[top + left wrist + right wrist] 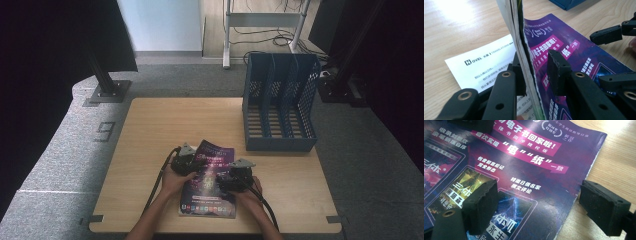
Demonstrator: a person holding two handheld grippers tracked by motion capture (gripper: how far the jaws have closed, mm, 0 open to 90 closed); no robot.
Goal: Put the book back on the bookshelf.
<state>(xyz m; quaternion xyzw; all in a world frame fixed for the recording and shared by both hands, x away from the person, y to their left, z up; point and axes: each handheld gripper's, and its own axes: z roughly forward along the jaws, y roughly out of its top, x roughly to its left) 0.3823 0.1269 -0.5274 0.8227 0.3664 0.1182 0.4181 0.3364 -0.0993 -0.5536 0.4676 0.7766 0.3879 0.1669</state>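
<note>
1. The left gripper (536,75) has its jaws on either side of the lifted edge of a purple glossy paperback book (564,50); one pad touches the pages, the other sits just off, so not clamped.
2. The right gripper (546,207) is wide open, pads straddling the book's right edge, gripping nothing.
3. The book lies at the near middle of the light wooden table (150,130), a white printed flap (484,67) sticking out beside it.
4. A blue plastic file rack (280,100) stands well apart at the far right.

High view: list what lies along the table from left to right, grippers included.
left gripper → purple book → right gripper → blue file rack, which stands farther back on the table.
</note>
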